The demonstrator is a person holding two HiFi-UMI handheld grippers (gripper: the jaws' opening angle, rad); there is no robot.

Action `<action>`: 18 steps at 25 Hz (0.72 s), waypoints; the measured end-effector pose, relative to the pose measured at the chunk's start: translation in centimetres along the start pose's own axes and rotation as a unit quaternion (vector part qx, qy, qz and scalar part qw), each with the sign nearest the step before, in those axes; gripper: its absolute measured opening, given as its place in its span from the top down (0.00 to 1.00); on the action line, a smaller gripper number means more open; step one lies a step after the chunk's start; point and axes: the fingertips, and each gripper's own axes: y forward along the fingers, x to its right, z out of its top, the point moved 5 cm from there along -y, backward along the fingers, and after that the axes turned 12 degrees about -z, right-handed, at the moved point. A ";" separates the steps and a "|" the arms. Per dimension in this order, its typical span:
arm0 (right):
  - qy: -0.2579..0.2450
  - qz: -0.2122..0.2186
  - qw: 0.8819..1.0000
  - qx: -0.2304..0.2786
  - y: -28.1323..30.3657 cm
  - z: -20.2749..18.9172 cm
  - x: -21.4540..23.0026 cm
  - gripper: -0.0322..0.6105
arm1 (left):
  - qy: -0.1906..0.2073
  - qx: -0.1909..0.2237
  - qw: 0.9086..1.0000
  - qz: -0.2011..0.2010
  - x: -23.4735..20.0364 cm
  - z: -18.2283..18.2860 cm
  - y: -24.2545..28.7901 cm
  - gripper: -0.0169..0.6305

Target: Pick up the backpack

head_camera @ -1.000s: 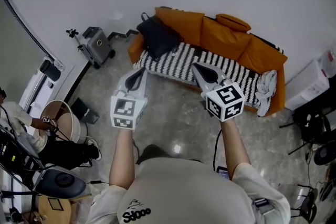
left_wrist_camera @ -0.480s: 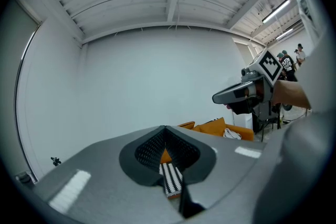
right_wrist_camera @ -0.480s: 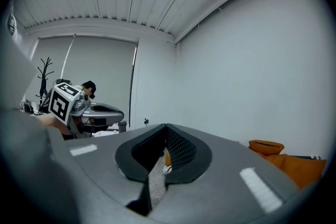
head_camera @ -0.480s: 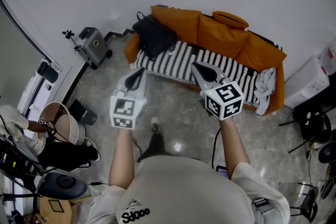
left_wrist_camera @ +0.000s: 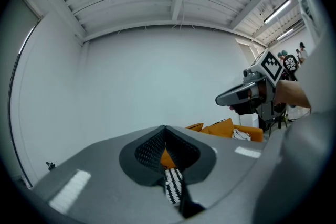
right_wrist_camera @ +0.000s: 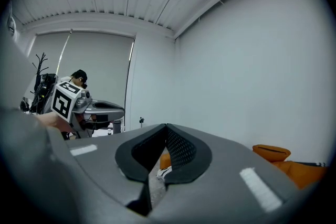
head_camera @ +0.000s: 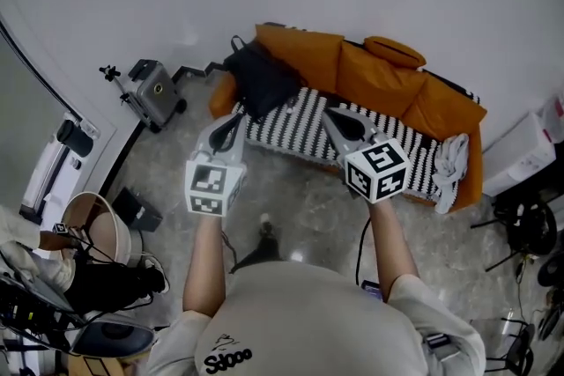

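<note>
1. An orange sofa (head_camera: 304,48) stands on the grey, stone-patterned floor (head_camera: 300,202). Its seat is spread with a black-and-white striped cover (head_camera: 304,114).
2. At the sofa's left end, a black backpack (head_camera: 260,77) sits on the striped cover and leans against the backrest.
3. At the right end, a crumpled white cloth (head_camera: 451,158) droops over the seat's front edge.
4. A small orange cushion (head_camera: 394,51) lies along the top of the backrest.
5. Left of the sofa, a small grey suitcase (head_camera: 157,90) stands on the floor.
</note>
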 end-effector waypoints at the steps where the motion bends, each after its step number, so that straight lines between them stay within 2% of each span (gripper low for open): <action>1: 0.000 -0.002 1.000 0.001 1.3 0.3 0.2 0.95 | 0.000 0.000 1.000 -0.002 -1.2 -0.1 0.8 0.96; 7: 0.008 -0.014 1.000 0.006 8.3 2.6 1.9 0.95 | 0.001 -0.004 1.000 -0.014 -7.6 -0.2 5.1 0.96; 18: 0.025 -0.038 0.999 -0.013 17.8 3.4 4.0 0.95 | -0.011 -0.014 0.999 -0.032 -16.0 -2.4 10.9 0.96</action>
